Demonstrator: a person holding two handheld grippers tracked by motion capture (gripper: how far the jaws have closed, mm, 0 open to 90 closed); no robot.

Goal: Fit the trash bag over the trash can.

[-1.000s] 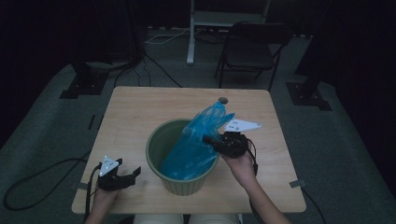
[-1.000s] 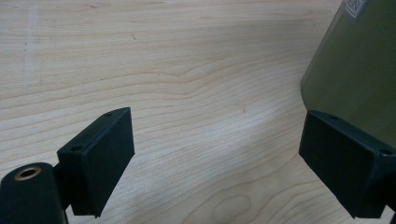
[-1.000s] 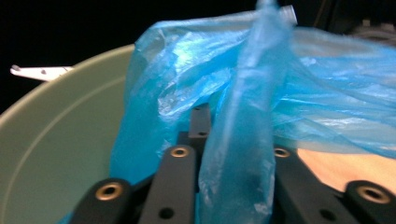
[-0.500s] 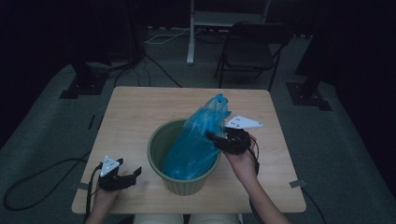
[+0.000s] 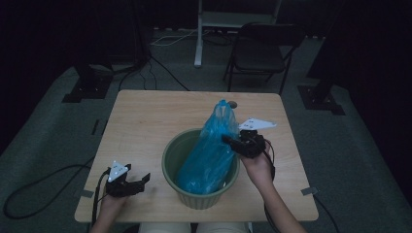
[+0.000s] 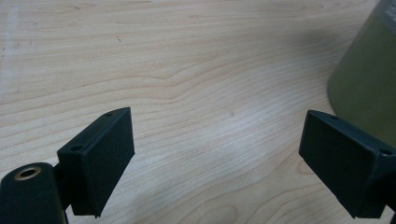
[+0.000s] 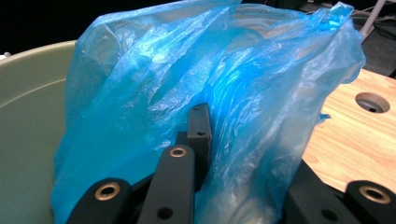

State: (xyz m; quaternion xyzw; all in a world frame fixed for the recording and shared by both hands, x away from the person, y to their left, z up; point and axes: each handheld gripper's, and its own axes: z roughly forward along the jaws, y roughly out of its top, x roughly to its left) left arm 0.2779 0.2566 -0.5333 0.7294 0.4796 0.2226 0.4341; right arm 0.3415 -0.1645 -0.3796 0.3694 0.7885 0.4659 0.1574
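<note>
**Thin blue bag pinched at the bin's rim**

Your right gripper (image 5: 232, 141) had hold of the blue plastic bag (image 5: 210, 154) on its near wall, its jaws having just closed further, with a fold of film caught between them. In the right gripper view the bag (image 7: 196, 93) rose directly ahead of the jaws and draped over them. One black pad showed through the plastic, while the other was buried in folds, so how much film you actually held was hard to judge. The bag stood tall inside the green bin (image 5: 171, 158), just left of that gripper, its crumpled top leaning up and away from your hand.

Your left gripper (image 5: 138, 181) rested well apart on the wooden table (image 5: 145, 116), with its jaws spread wide and nothing between them. In its own view, the bin's wall (image 6: 369, 79) stood just off its right pad.

The film looked very light, limp and slick. It would probably have stretched or torn rather than lifted cleanly if you had pulled on a single layer. It offered no stiffness, so the mouth would have sagged wherever you let go. A better hold seemed to be on several gathered layers at the top hem, ahead of and above your right jaws. The free gripper could have taken the opposite edge there to spread the mouth over the rim.
</note>
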